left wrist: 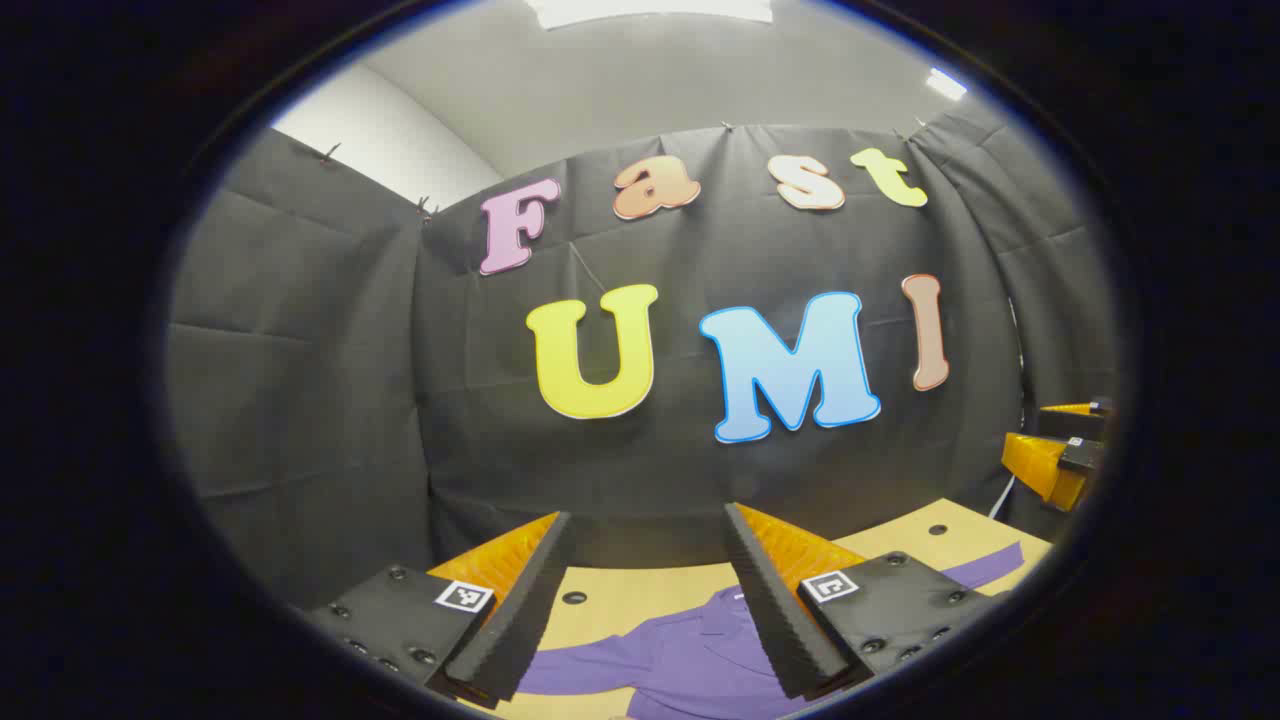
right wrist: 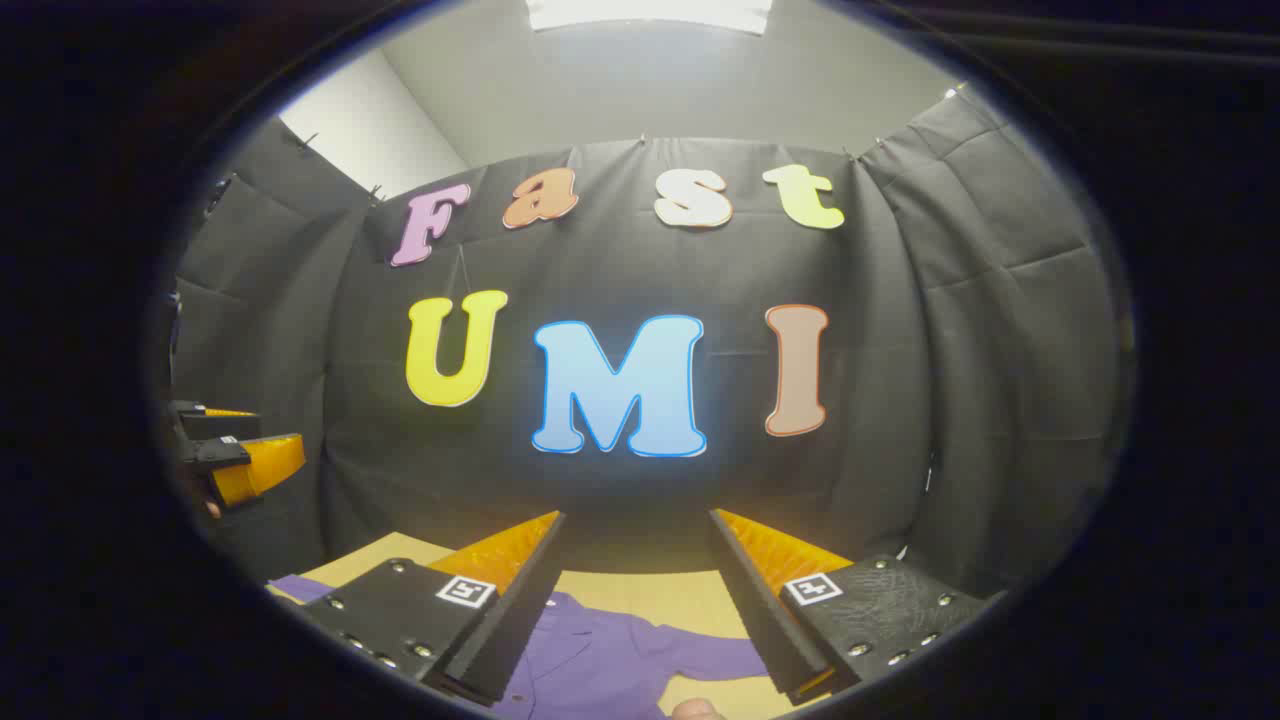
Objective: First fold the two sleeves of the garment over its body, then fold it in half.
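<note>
Shirt (left wrist: 680, 660) lying flat on table (left wrist: 930, 545), sleeves spreading unfolded. Left tongs (left wrist: 650, 560), right tongs (right wrist: 635, 555) gaping, holding nothing, hovering high. I am fearing pinching body cloth together with sleeve.

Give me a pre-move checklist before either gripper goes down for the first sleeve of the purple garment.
1. Left gripper open and empty: ok, jaws spread wide.
2. Right gripper open and empty: ok, jaws spread wide.
3. Purple fabric garment lying on the light wooden table: ok.
4. Sleeves not yet folded: one sleeve lies stretched out sideways; the other, cannot tell.
5. Grippers above the garment, touching nothing: ok.
6. Whole garment flat and smooth: cannot tell, its near part is out of sight.
</note>
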A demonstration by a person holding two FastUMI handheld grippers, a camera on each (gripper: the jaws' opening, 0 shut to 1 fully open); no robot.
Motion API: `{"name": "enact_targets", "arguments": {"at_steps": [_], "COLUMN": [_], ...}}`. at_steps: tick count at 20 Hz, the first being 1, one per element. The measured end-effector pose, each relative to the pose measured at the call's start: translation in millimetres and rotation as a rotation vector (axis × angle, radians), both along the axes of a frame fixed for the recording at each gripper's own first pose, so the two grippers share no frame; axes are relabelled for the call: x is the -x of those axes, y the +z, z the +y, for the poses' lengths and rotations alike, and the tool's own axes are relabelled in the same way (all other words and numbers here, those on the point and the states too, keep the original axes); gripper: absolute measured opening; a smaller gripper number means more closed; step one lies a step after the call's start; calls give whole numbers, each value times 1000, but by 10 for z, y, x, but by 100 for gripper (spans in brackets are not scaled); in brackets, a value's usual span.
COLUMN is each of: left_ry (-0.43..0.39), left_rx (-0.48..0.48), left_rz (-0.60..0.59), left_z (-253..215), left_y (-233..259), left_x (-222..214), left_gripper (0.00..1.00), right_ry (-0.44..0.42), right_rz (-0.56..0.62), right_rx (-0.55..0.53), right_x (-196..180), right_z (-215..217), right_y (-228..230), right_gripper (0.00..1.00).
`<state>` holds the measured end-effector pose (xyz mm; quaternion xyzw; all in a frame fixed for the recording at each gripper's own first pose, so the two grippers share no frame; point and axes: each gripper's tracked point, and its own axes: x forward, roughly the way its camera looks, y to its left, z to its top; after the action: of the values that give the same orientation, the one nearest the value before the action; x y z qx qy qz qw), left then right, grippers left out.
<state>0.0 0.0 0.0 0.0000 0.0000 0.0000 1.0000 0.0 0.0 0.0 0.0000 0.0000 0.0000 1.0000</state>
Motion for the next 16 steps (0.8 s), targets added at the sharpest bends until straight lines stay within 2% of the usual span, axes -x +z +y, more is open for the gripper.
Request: {"name": "enact_targets", "arguments": {"at_steps": [2,4,12,13,16], "left_ry": [4,8,18,19,22], "left_rx": [0,2,13,15,20], "left_rz": [-1,-1,12,14,20], "left_z": [7,20,59,65,73], "left_y": [8,4,-50,-56,-76], "left_x": [-23,-14,-30,-35,-58], "left_gripper": [92,100,100,92,100], "right_ry": [0,-1,-3,-4,-9], "right_rz": [0,-2,5,9,13], "right_rx": [1,2,3,2,-3], "right_x": [-9,-13,-29,-28,-27], "right_z": [-4,-6,-4,-8,-16], "right_y": [-5,-8,-46,-54,-80], "right_gripper": [89,89,89,89,89]}}
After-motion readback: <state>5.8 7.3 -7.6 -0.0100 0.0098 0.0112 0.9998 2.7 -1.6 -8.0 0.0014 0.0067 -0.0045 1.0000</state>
